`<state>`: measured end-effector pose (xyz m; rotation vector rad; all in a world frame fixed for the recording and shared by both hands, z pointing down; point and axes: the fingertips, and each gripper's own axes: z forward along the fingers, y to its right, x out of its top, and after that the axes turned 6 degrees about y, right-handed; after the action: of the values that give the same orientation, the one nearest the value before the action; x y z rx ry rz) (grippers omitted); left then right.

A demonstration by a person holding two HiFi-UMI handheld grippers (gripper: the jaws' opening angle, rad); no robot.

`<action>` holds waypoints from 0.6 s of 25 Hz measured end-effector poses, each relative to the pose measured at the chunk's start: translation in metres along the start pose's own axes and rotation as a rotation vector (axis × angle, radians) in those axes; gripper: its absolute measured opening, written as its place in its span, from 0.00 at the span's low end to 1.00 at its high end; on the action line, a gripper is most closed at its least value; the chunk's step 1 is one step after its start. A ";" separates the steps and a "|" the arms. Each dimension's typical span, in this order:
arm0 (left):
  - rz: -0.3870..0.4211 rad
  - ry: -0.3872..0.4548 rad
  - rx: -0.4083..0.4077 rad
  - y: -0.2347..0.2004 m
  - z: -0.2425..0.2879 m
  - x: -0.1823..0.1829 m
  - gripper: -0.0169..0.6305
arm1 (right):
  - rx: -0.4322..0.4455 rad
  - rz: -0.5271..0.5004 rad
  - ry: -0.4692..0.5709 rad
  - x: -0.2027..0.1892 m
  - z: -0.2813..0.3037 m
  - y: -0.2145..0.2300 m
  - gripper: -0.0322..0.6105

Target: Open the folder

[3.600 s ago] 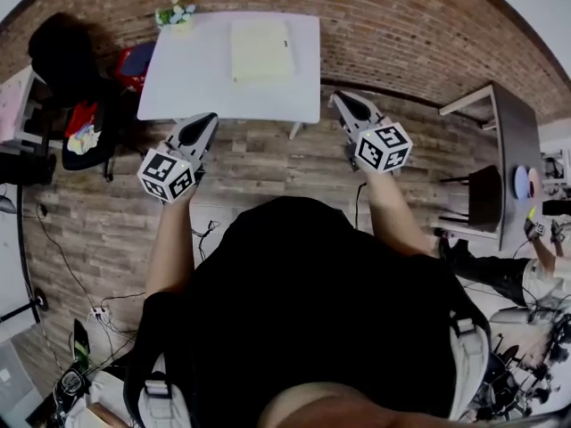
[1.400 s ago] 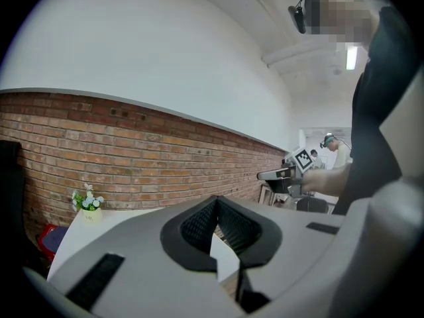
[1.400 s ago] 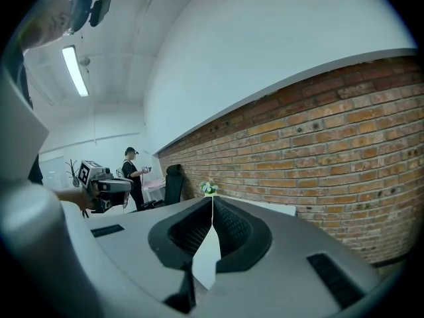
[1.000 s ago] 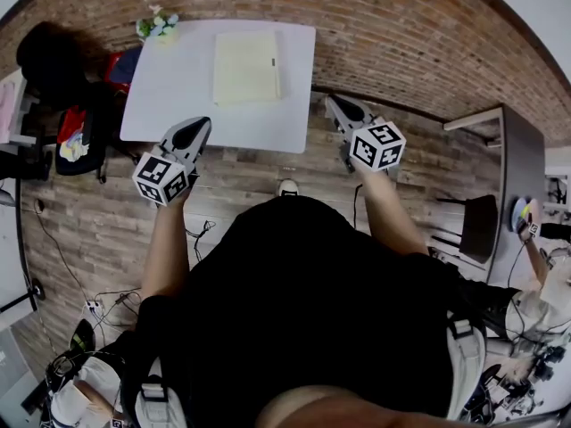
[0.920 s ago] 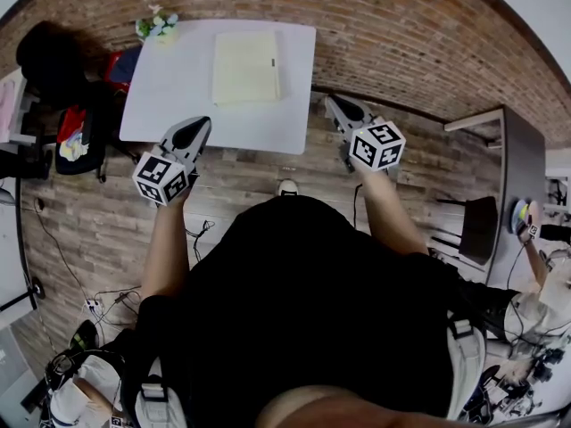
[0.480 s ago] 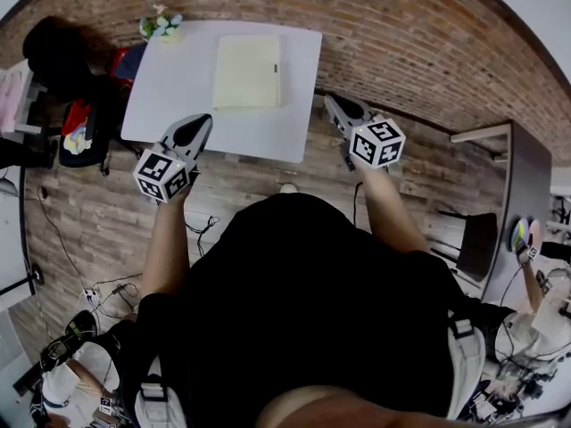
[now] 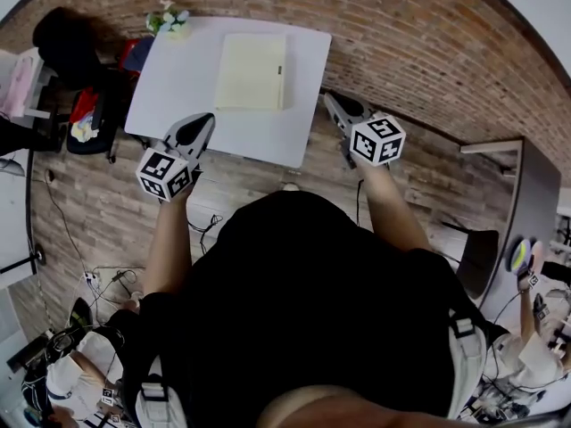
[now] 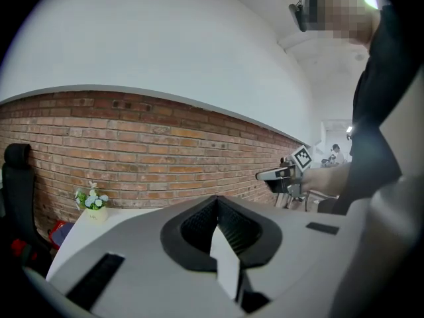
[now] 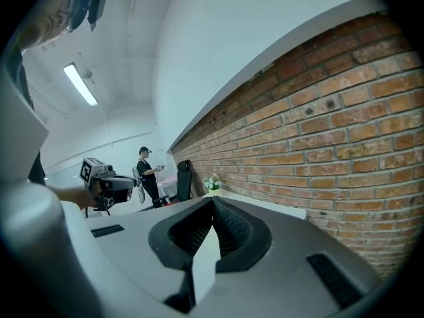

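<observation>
A pale yellow folder (image 7: 252,71) lies closed on the white table (image 7: 174,78), toward its far right part in the head view. My left gripper (image 7: 207,117) hovers at the table's near edge, jaws shut and empty, short of the folder. My right gripper (image 7: 326,97) hangs just off the table's right side, also shut with nothing in it. In the left gripper view the left gripper (image 8: 216,201) has its pads pressed together, and the right gripper (image 8: 278,175) shows beyond. In the right gripper view the right gripper (image 9: 213,201) is shut the same way. The folder is hidden in both gripper views.
A small pot of flowers (image 7: 169,20) stands on the table's far left corner. A black chair (image 7: 67,38) and red items sit left of the table. A brick wall (image 7: 419,43) runs behind it. A dark table (image 7: 526,203) stands at the right. Cables lie on the wood floor (image 7: 80,230).
The table and folder have come nearer and shifted right in the head view. Both grippers have drawn closer to the table, staying shut; the left one's tip now overlaps its near edge.
</observation>
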<state>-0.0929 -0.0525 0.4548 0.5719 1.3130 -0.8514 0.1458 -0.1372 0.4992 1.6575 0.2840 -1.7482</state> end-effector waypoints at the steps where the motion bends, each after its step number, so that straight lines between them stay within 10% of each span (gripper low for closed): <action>1: 0.000 -0.002 0.006 0.001 0.003 0.000 0.05 | 0.007 0.003 -0.003 -0.001 0.000 0.003 0.09; 15: 0.014 -0.034 0.008 0.018 0.033 0.005 0.05 | 0.048 0.025 -0.045 -0.005 -0.007 0.026 0.09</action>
<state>-0.0593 -0.0688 0.4542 0.5702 1.2740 -0.8524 0.1668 -0.1503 0.5111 1.6461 0.2013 -1.7842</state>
